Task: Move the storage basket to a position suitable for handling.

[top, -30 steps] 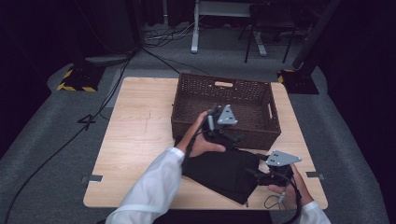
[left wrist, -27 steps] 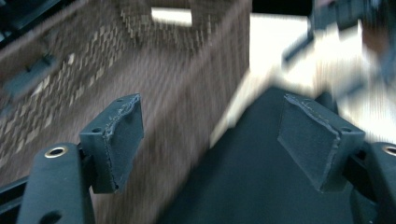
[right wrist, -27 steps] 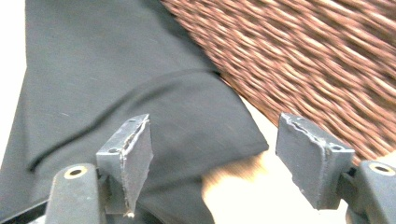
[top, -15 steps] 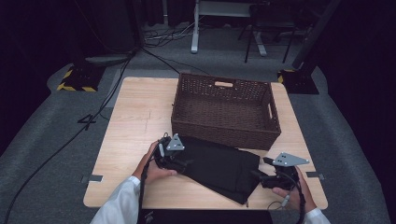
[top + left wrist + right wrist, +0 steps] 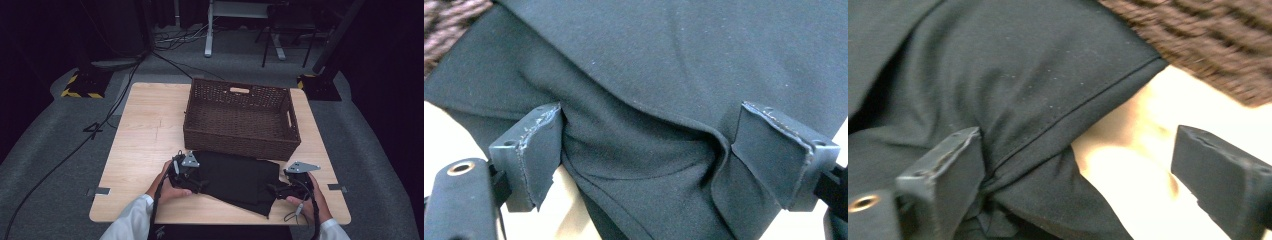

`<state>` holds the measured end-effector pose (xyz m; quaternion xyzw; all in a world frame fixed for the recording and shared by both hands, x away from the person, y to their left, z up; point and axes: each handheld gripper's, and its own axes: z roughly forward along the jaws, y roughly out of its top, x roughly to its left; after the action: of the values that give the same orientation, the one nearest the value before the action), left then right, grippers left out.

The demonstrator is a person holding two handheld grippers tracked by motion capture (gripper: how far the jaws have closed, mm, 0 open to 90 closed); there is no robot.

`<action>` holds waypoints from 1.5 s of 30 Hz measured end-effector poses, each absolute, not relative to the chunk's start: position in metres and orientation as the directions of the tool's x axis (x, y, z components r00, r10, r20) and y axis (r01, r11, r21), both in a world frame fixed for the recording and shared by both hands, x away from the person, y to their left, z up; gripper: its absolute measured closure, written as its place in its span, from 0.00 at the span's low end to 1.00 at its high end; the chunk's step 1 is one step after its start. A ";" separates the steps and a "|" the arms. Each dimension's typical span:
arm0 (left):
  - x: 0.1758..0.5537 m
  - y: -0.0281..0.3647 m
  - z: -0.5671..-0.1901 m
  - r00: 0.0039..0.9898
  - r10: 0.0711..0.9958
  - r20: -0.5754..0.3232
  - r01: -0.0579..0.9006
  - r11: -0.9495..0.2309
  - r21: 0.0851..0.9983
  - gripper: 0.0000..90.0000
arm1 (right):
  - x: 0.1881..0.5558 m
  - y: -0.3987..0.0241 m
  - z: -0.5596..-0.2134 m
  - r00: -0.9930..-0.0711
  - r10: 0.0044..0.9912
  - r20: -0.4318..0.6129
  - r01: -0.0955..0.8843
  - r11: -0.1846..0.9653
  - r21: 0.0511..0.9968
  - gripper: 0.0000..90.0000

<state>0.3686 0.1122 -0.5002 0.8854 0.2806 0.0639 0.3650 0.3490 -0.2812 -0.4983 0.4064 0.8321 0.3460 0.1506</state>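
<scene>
Comparing with a second ago, my left gripper (image 5: pixel 196 181) has carried the black cloth (image 5: pixel 235 177) down flat onto the table (image 5: pixel 145 130) before the basket (image 5: pixel 242 117). Both it and the right gripper (image 5: pixel 276 190) have been opening; the cloth lies slack between them, released, fold apparently laid.

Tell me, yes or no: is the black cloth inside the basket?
No, the black cloth lies flat on the table in front of the basket.

White sleeves (image 5: pixel 131 220), black fingers (image 5: pixel 531 150) (scuffed edges), trailing cables (image 5: pixel 159 202)
</scene>
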 end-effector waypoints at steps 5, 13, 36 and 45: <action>0.349 0.104 -0.500 0.844 0.532 -0.068 0.429 -0.595 0.680 0.16 | 0.365 -0.290 -0.500 -0.605 0.796 0.028 0.580 0.416 0.700 0.03; 0.343 0.101 -0.502 0.836 0.545 -0.065 0.432 -0.581 0.690 0.16 | 0.358 -0.286 -0.481 -0.622 0.782 0.046 0.570 0.411 0.711 0.23; 0.339 0.104 -0.503 0.804 0.595 -0.010 0.439 -0.583 0.683 0.00 | 0.349 -0.262 -0.502 -0.634 0.773 0.031 0.579 0.447 0.682 0.02; 0.349 0.105 -0.505 0.834 0.549 -0.054 0.436 -0.596 0.675 0.00 | 0.348 -0.253 -0.501 -0.699 0.715 0.032 0.531 0.488 0.693 0.07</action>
<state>0.3493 0.1051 -0.5048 0.8896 0.2767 0.0796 0.3544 0.3478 -0.2534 -0.5013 0.3654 0.8524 0.3503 0.1313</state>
